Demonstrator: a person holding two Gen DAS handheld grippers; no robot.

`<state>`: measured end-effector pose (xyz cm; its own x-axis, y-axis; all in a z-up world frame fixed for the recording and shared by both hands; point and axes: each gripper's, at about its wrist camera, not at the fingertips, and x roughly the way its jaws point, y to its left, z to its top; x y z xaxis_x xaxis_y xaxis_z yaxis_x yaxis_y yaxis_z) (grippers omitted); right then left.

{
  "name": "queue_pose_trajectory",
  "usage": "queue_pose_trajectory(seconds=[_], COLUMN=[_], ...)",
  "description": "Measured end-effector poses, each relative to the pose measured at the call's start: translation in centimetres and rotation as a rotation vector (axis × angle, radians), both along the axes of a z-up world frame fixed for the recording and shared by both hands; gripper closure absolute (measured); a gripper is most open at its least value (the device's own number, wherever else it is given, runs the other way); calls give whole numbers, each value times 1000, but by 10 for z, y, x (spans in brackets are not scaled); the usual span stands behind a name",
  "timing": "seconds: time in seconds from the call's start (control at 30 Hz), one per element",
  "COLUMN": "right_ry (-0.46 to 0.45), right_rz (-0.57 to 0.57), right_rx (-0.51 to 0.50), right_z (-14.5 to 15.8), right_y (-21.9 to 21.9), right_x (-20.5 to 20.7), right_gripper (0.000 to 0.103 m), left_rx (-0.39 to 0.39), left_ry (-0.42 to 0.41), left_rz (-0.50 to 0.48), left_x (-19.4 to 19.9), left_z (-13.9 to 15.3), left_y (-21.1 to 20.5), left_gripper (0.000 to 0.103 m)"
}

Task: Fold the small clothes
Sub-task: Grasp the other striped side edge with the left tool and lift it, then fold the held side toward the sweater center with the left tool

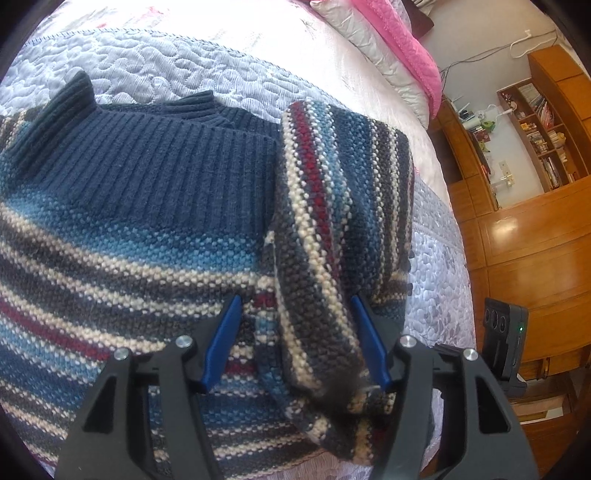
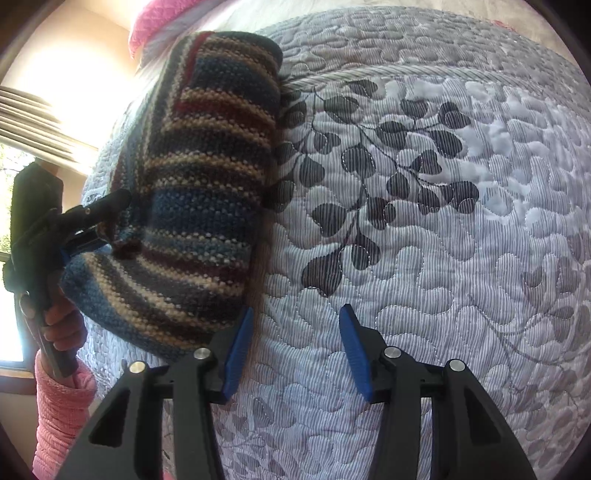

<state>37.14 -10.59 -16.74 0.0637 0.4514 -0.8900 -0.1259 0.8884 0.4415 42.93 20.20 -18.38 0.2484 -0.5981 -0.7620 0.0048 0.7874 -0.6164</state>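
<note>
A small striped knit sweater [image 1: 122, 229] with a navy ribbed yoke and collar lies flat on the lilac quilted bedspread [image 1: 155, 62]. Its right sleeve [image 1: 332, 206] is doubled inward along the body. The sleeve's cuff end lies between the fingers of my left gripper [image 1: 295, 301], which is open, with the cuff against the right blue pad [image 1: 369, 343]. In the right wrist view the sweater [image 2: 207, 192] bulges at the left, with the left gripper [image 2: 107, 225] at its edge. My right gripper [image 2: 297, 310] hangs open over bare quilt [image 2: 424, 295], just right of the sweater.
A pink blanket [image 1: 399, 40] and a white pillow [image 1: 354, 33] sit at the head of the bed. Wooden cabinets with bookshelves [image 1: 535, 147] stand beyond the bed's right edge. A black device [image 1: 504, 332] sits near that edge. A hand in a pink sleeve [image 2: 62, 391] holds the left gripper.
</note>
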Motion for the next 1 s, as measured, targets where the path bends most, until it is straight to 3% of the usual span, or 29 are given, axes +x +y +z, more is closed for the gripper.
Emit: queue_pose_trajectory(seconds=[0.17,0.33,0.5,0.63,0.8,0.9,1.0], right_ry=[2,9,20,19,29,30,29], right_rz=[-6,-4,-20,-16,-24,-27,-24], right_rx=[1,8,33,40,78,94,89], right_z=[-1,-4,-12,-12,-11,-12,-13], right_y=[18,11,5,5,0,-3,-2], right_x=[5,6,8,9,8,8,9], right_gripper=[54,54,53,53,53,53,53], left_rx=[12,18,22,67,149,202,204], left_ry=[-15,-31,-25,-14,-79,-107,-126], left_rz=[-5,-12,-18,-20,-51,-88,-117], left_x=[1,-4,1,7,1,-2,-4], left_z=[3,9,12,4,25,41,47], left_y=[-9,-11,-16,-29,-42,-43,-40], left_gripper=[46,54,55,45,45,50,49])
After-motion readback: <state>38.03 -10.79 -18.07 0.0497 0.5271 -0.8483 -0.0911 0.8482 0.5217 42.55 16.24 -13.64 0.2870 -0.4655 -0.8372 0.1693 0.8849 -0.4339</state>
